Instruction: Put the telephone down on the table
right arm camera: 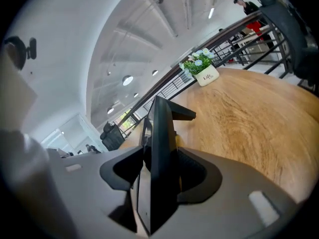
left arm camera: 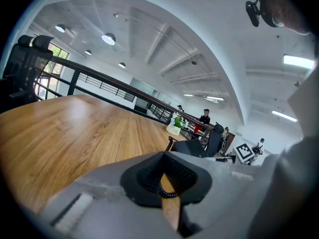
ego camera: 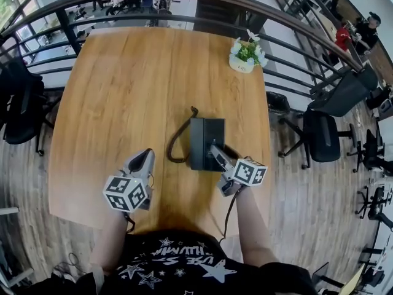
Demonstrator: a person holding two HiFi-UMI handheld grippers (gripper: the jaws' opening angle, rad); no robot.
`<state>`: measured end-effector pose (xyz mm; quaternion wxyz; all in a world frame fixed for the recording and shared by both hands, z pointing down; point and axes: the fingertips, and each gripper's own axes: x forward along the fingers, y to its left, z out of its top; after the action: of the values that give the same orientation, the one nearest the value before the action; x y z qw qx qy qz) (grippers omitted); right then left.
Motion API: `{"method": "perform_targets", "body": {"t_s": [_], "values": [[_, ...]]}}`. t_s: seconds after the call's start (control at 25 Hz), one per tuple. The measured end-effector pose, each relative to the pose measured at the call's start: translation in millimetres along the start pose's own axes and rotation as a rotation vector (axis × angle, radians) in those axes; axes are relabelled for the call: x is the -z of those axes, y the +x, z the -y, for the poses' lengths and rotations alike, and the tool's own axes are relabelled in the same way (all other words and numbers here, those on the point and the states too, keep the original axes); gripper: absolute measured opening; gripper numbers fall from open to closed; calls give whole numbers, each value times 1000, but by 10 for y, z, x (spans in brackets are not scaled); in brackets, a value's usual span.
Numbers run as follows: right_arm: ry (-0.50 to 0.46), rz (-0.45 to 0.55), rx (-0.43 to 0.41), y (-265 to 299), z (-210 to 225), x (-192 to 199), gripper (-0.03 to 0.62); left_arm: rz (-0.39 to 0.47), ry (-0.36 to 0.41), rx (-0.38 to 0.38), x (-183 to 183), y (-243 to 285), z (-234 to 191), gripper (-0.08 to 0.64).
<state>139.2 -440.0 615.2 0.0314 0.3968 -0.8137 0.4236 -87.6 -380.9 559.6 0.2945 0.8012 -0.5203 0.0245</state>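
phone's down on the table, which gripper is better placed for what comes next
Right. The right gripper has the telephone, flat on the table, between its jaws; it likely just needs to back away. The left gripper sits apart from it.

Wooden table [left arm camera: 75,133], black telephone [left arm camera: 192,147], potted plant [left arm camera: 175,126], fingers [left arm camera: 145,176] together.

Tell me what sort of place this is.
Probably an open-plan office, on a raised level: a wooden table with a desk telephone stands by a railing, office chairs around it, and people sit beyond the railing.
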Motion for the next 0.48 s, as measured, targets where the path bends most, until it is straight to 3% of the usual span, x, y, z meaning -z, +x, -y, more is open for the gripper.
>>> {"method": "perform_targets", "body": {"t_s": [0.32, 0.48], "values": [[-58, -21, 116, -193, 283, 107, 235, -3, 4, 20, 113, -165, 136, 2], [-56, -17, 106, -202, 264, 90, 238, -3, 1, 38, 127, -216, 198, 2]]}}
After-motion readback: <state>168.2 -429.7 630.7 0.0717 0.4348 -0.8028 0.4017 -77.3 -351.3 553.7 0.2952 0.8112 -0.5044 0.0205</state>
